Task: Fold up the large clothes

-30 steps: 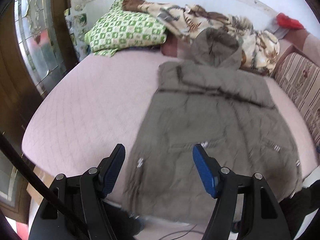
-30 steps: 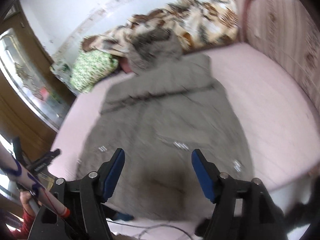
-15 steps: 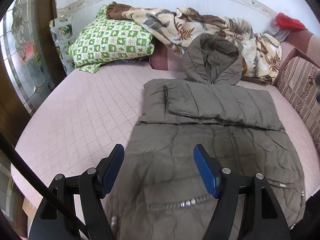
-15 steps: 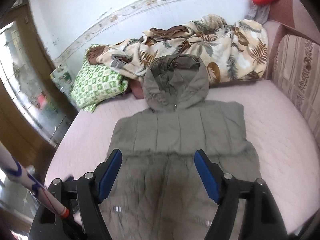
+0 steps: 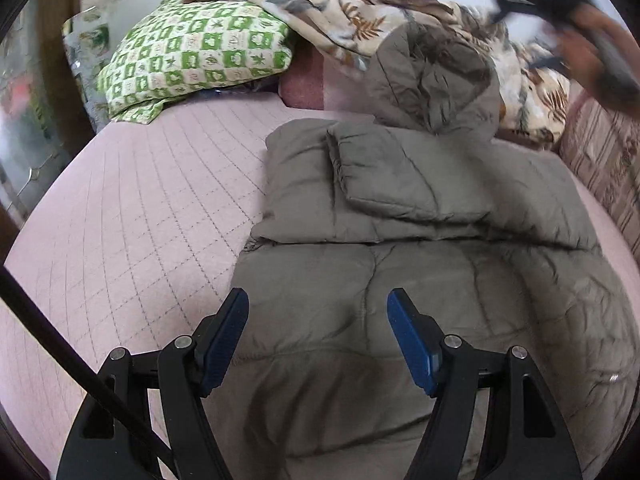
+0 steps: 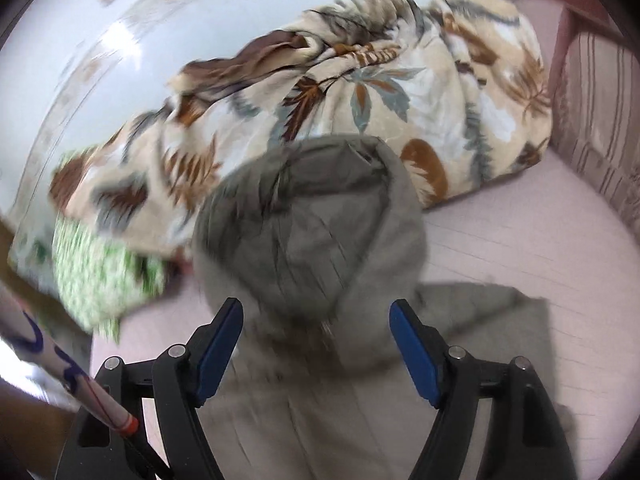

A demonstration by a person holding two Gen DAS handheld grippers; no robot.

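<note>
I see the pink quilted bed (image 5: 132, 216) filling both views. The olive coat (image 5: 400, 280) lies flat across it, sleeves folded over the chest, its hood (image 6: 308, 216) propped against the leaf-print blanket (image 6: 360, 80) at the headboard end. A green pillow (image 5: 192, 52) sits beside that blanket. My left hand-held gripper (image 5: 318, 336) hovers over the coat's lower half, jaws spread, empty. My right hand-held gripper (image 6: 316, 344) — also spread wide — hangs just above the hood, gripping nothing.
</note>
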